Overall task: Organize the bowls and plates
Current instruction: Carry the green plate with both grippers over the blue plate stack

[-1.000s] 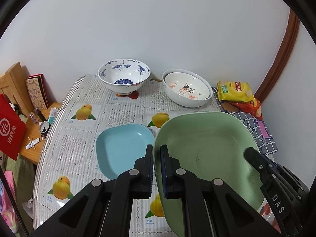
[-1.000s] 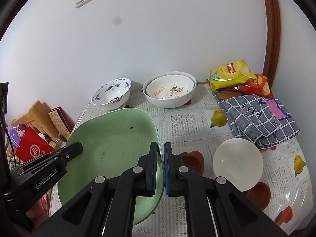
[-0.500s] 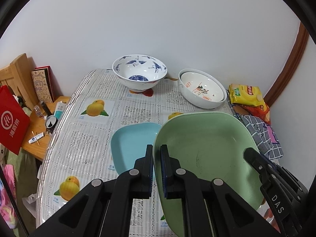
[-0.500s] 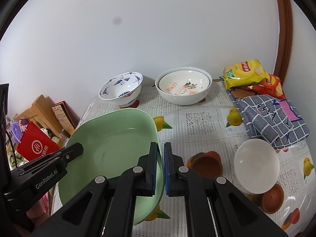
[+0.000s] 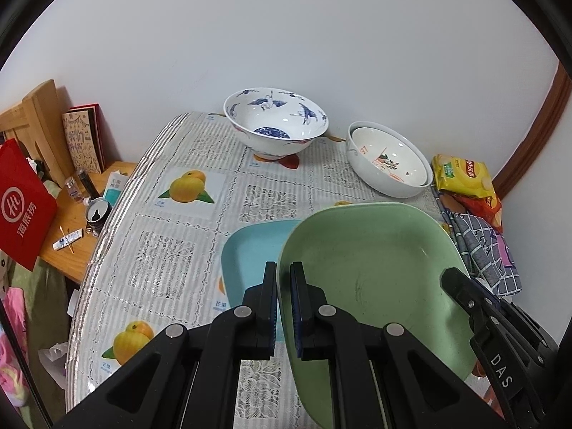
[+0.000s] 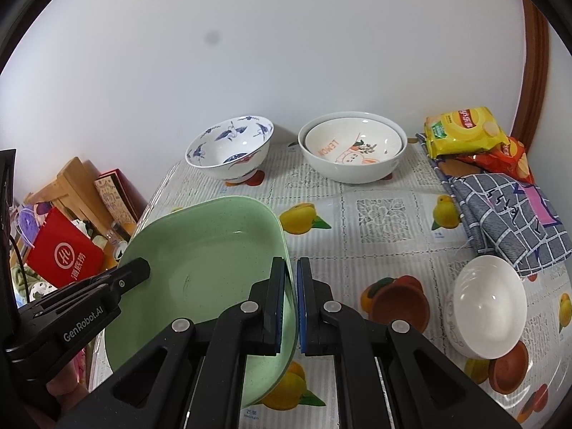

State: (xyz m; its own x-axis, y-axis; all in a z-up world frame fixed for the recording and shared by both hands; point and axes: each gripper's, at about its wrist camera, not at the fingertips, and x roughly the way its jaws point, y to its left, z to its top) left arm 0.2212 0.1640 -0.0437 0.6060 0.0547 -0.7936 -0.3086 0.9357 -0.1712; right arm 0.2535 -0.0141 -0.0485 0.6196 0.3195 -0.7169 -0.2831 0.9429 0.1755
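Green plate (image 5: 371, 275), pinched at opposite rims by left gripper (image 5: 283, 304) and right gripper (image 6: 291, 304), now covers more of blue plate (image 5: 250, 250); white bowl (image 6: 352, 150) holds a nested lemon-print bowl (image 6: 354, 141).

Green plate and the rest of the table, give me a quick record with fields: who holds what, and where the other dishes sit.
held item: green plate
left gripper: shut on its left rim
right gripper: shut on its right rim
beneath plate: blue plate on the table
back of table: blue-and-white bowl; lemon bowl nested in a larger white bowl
near right: small white bowl, tipped on its side
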